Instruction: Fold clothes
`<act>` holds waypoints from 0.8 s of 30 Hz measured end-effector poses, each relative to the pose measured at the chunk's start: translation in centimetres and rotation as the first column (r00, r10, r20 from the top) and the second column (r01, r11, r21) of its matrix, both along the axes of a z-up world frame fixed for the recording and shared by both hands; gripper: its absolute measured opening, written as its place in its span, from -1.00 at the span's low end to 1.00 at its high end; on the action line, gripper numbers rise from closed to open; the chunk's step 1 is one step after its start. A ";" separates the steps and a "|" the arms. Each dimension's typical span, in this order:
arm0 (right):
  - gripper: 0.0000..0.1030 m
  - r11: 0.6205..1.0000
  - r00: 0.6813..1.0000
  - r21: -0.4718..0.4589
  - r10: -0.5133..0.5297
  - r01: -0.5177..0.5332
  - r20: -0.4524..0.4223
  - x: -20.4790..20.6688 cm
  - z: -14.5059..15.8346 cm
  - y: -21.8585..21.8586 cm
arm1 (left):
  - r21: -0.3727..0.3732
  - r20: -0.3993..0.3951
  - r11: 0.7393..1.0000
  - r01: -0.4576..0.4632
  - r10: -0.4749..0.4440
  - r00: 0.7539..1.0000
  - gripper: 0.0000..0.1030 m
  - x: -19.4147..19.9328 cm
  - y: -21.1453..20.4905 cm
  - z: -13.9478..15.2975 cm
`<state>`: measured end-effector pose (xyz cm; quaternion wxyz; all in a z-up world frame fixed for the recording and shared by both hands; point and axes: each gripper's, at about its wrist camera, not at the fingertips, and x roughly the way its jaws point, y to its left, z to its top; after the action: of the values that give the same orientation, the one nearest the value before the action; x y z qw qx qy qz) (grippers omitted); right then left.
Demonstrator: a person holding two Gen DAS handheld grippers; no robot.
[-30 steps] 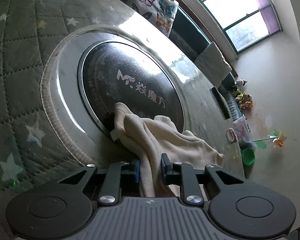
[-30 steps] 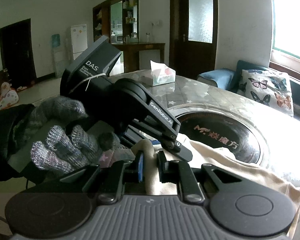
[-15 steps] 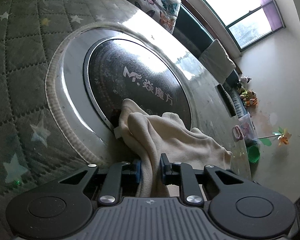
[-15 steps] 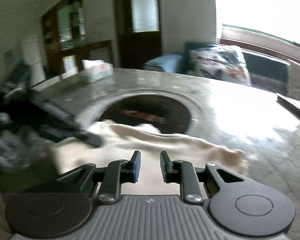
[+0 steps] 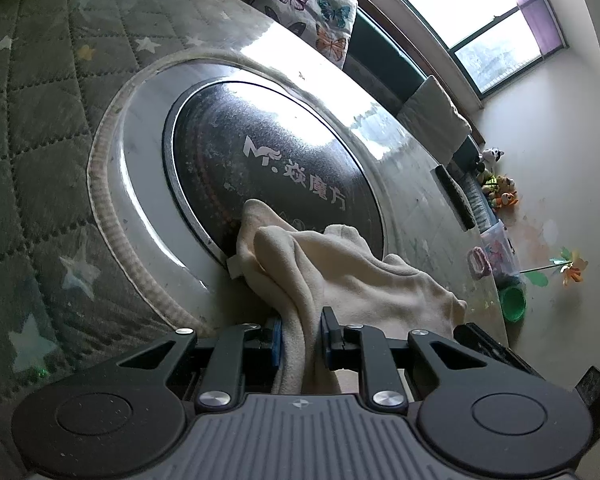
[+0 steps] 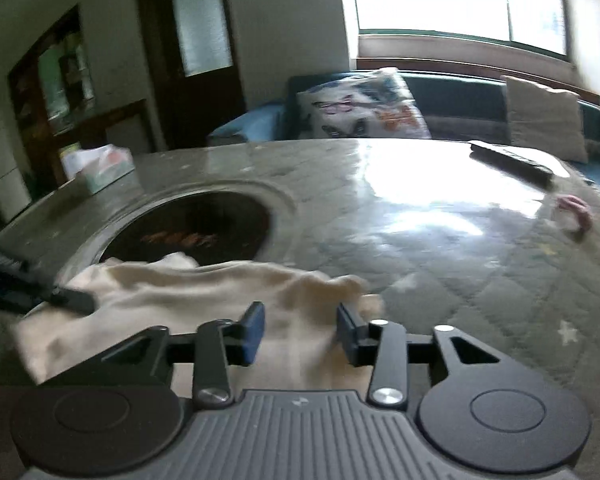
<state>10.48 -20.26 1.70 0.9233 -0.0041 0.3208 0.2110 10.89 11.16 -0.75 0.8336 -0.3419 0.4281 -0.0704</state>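
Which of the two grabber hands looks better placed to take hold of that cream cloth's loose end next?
The right gripper, probably: its jaws are opening, nothing pinched, with the cream cloth lying just beyond its fingertips. The left gripper is already clamped on a bunched fold, anchoring it.

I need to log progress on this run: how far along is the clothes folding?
Early. Nothing looks folded: the cream garment lies bunched on the quilted table, partly over the round black heater plate. In hand: the left gripper pinches one gathered end, while the right gripper is opening above the cloth, its pads clear of it. Left: spreading the garment flat and every fold.
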 end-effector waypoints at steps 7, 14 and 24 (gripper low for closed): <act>-0.02 0.994 0.993 0.069 -0.083 0.089 -0.082 1.8 -1.8 -2.1 | 0.011 0.004 1.000 0.001 -0.001 1.000 -0.60 0.0 -0.1 0.0; -0.53 0.991 0.994 0.111 -0.060 0.071 -0.096 1.9 -2.3 -1.8 | 0.044 0.014 0.999 0.011 -0.011 1.000 -0.60 0.1 -0.5 0.1; -0.80 0.980 0.997 0.187 -0.066 0.074 -0.047 0.0 -0.3 -2.2 | 0.122 0.067 0.992 0.036 -0.044 0.997 -0.66 -0.3 -1.5 1.8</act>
<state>10.50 -22.41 1.44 0.9198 0.0988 0.3179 0.2078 10.59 9.66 1.04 0.8657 -0.2796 0.4089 -0.0729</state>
